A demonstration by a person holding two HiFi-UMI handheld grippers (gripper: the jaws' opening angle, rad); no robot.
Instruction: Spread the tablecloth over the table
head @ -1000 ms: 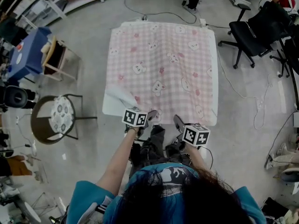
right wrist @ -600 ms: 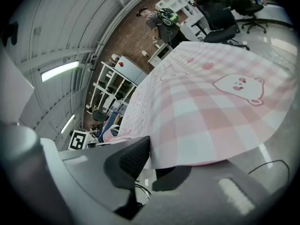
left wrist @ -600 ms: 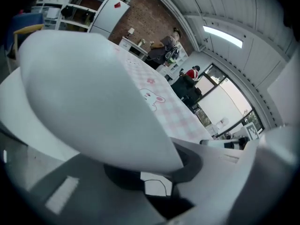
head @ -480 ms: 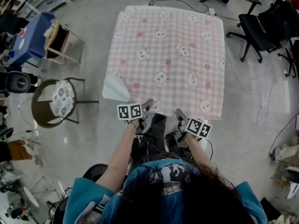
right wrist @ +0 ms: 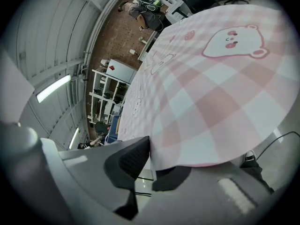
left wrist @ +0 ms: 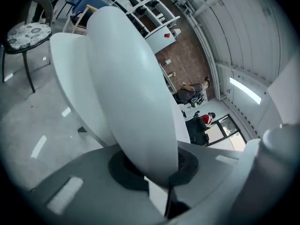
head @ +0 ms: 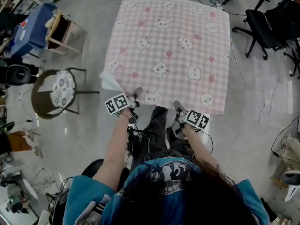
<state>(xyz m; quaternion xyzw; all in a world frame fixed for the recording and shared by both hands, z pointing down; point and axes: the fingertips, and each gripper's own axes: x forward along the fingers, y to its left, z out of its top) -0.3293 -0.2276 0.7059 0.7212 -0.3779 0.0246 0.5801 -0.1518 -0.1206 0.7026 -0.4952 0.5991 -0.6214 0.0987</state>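
The pink checked tablecloth (head: 168,50) lies flat over the table hidden beneath it, except the near-left corner (head: 108,81), which is turned back to show its white underside. The left gripper (head: 135,96) has just been closing its jaws on that white fold, now pinched between them, likely so it can be flipped flat. The right gripper (head: 179,110) is clamped tight on the near hem, probably to hold that edge taut and square.
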